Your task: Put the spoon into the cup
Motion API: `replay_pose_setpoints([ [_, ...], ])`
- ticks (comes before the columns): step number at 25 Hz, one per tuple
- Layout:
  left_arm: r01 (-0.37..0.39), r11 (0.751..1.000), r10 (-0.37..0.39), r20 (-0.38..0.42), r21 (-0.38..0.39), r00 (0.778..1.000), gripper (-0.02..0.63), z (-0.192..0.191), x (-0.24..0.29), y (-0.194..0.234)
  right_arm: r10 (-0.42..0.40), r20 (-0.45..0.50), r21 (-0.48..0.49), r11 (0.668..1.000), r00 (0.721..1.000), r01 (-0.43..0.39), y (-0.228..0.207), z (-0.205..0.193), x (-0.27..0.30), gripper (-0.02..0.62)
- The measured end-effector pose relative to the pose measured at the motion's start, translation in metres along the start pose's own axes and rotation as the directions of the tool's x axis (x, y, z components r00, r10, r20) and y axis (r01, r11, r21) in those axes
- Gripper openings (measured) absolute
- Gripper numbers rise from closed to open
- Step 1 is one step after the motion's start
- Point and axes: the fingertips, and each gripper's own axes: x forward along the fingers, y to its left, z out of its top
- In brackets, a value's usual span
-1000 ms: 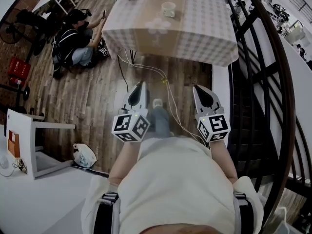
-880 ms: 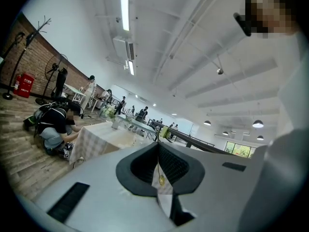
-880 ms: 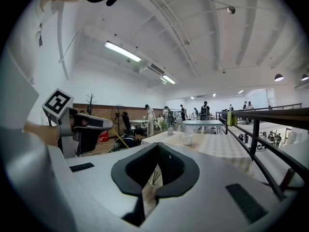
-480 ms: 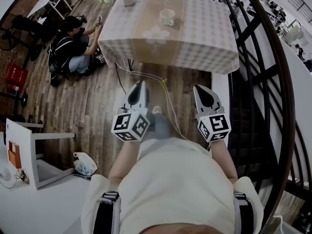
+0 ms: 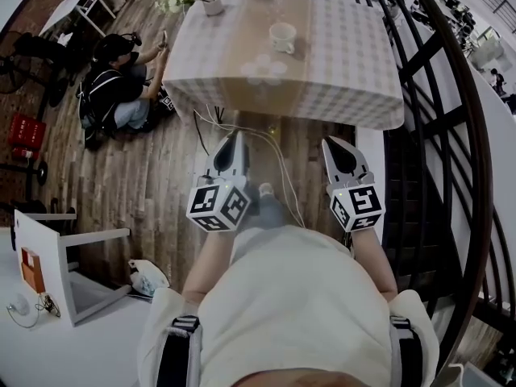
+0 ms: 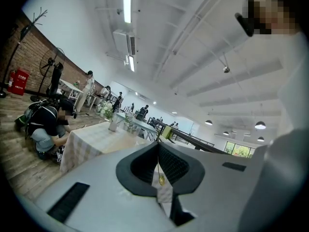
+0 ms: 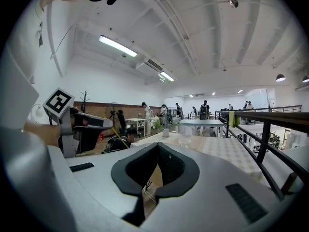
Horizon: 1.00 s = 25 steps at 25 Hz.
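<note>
White cup stands on the checked surface, well ahead; no spoon can be made out. Left hand-held gripper and right hand-held gripper are both closed and empty. The spoon is probably light, stiff and slippery: pinch it mid-handle.

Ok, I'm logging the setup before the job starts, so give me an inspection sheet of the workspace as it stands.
Surface: table with checked cloth, some way ahead.
Job's things: cup on the table; spoon not seen.
Clutter: vase of flowers at the table's far corner.
Grippers: left gripper and right gripper, jaws together, empty.
Cables: cables on the wooden floor by the table.
Surroundings: seated person at left, railing at right.
</note>
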Motion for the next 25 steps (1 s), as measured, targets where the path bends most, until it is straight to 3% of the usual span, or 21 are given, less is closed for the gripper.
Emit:
replay_pose_setpoints([
  [25, 0.057, 0.998, -0.057, -0.024, 0.006, 0.998, 0.005, 0.048, 0.137, 0.078, -0.017, 0.013, -0.030, 0.999, 1.000, 0.017, -0.035, 0.036, 0.160, -0.003],
])
